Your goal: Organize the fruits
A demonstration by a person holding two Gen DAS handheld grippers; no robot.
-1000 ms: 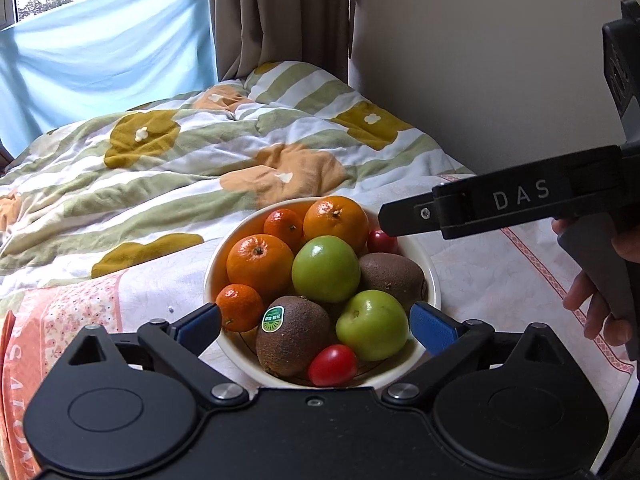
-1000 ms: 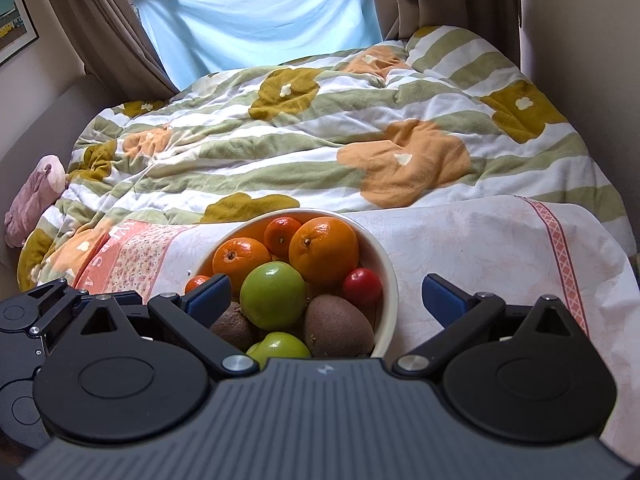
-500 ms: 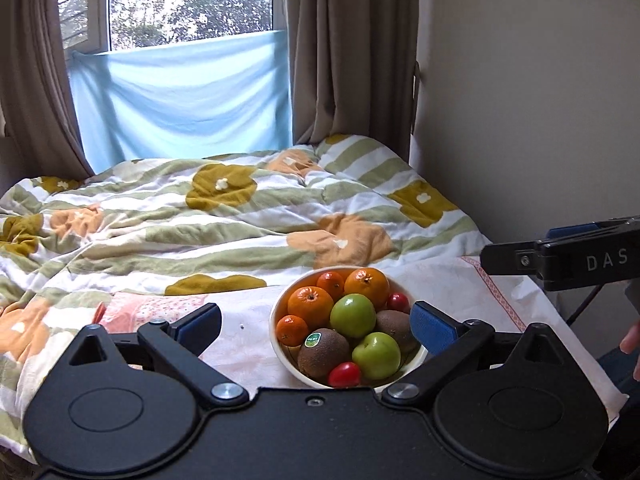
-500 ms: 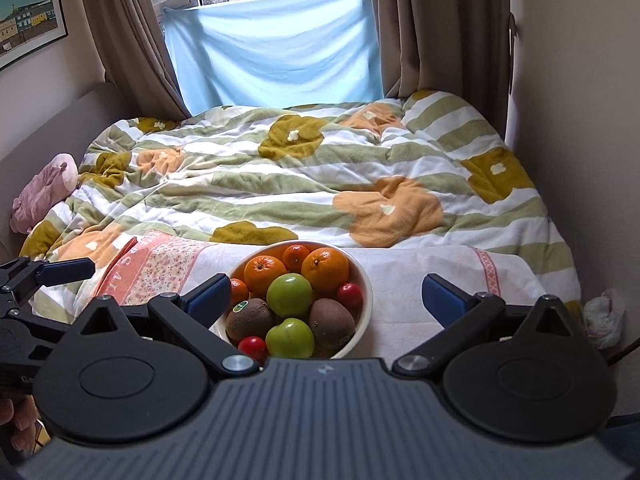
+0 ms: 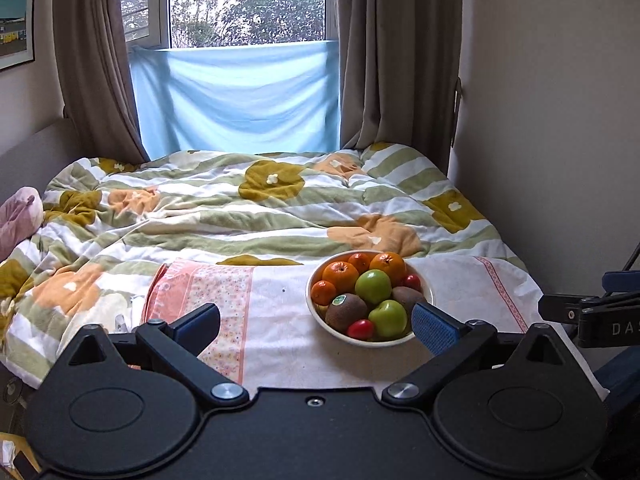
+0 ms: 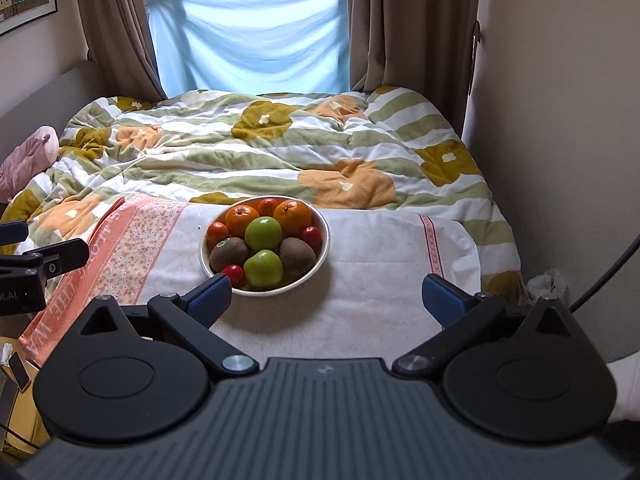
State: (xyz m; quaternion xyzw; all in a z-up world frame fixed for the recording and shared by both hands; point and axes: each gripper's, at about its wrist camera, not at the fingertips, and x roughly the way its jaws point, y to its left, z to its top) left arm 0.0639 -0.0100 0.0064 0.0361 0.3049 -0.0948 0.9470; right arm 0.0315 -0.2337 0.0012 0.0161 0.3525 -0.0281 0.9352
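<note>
A cream bowl (image 5: 320, 320) (image 6: 325, 236) sits on a white and pink towel (image 5: 272, 320) (image 6: 372, 280) at the foot of the bed. It holds oranges (image 5: 341, 277) (image 6: 292, 217), green apples (image 5: 373, 287) (image 6: 263, 233), kiwis (image 5: 346, 312) (image 6: 297, 254) and small red tomatoes (image 5: 361, 329) (image 6: 233, 274). My left gripper (image 5: 316, 326) is open and empty, well back from the bowl, which lies toward its right finger. My right gripper (image 6: 326, 296) is open and empty, back from the bowl, which lies toward its left finger.
A flowered green-striped duvet (image 5: 248, 208) (image 6: 260, 148) covers the bed behind the towel. A wall (image 5: 560, 120) runs along the right side. A pink soft toy (image 5: 18, 216) (image 6: 26, 156) lies at the left. The right gripper's finger (image 5: 588, 312) shows at the left wrist view's edge.
Both grippers have pulled back and up from the bowl, which now looks much smaller. Both stay open and empty. The fruits have not moved.
</note>
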